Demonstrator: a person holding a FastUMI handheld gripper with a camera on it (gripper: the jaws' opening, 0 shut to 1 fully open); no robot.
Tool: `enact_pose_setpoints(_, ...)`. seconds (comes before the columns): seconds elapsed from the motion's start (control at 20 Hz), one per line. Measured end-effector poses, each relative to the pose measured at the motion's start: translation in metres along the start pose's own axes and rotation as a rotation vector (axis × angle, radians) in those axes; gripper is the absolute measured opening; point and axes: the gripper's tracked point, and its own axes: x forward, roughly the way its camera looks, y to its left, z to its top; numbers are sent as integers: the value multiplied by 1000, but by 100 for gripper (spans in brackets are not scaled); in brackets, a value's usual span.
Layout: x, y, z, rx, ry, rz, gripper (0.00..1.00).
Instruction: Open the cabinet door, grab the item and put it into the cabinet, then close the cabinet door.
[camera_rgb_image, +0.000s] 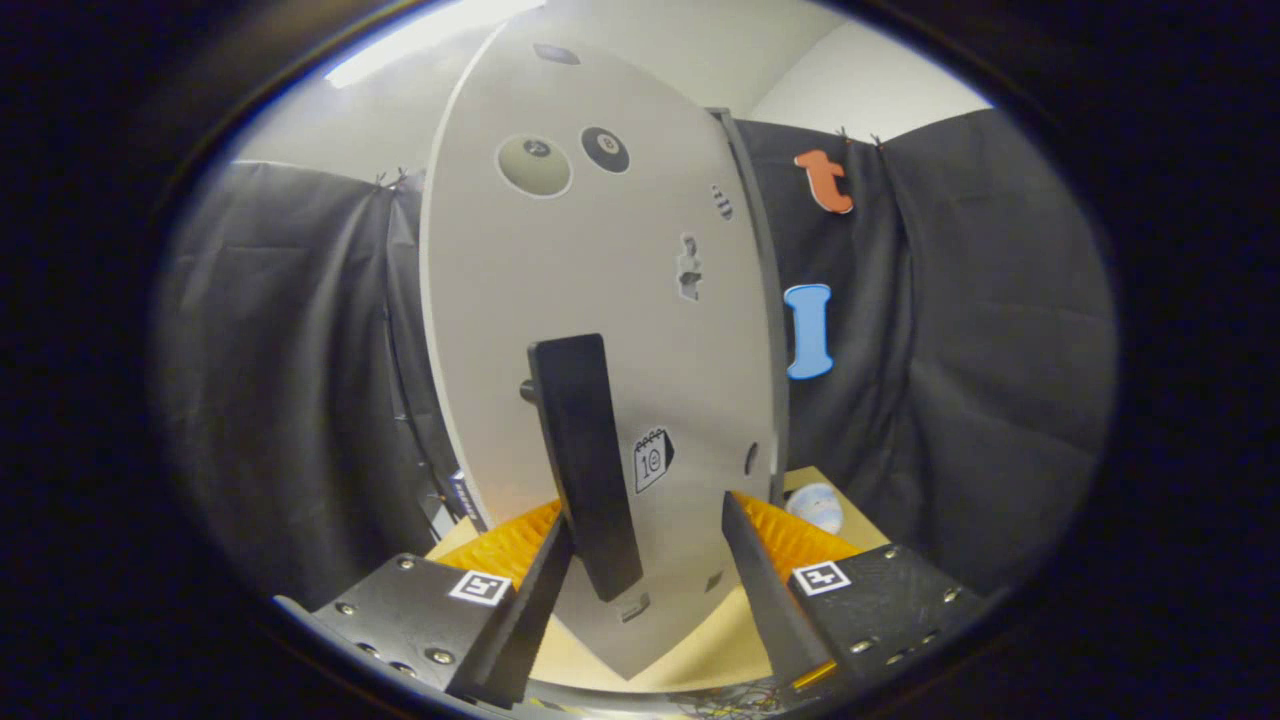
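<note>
The white cabinet door (590, 280), dotted with small stickers, stands close in front of me. Its black bar handle (585, 460) sticks out on a short peg. My gripper (645, 520) is open, with the handle's lower part between the fingers. The handle lies against the left finger (545, 575), and a wide gap separates it from the right finger (750, 560). A small round white and blue item (818, 505) lies on the wooden table (690, 655), just right of the cabinet and beyond the right finger.
The cabinet's grey side edge (757, 300) runs down the door's right side. Black cloth walls (980, 350) hang close behind and to both sides. Tangled cables (740, 705) lie at the table's near edge.
</note>
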Motion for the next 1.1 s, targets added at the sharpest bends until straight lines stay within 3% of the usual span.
enact_pose_setpoints(0.6,115,91,-1,-38,-13,133,99)
enact_pose_setpoints(0.95,144,115,4,-102,-72,124,99)
enact_pose_setpoints(1.1,147,116,4,-101,-101,64,99)
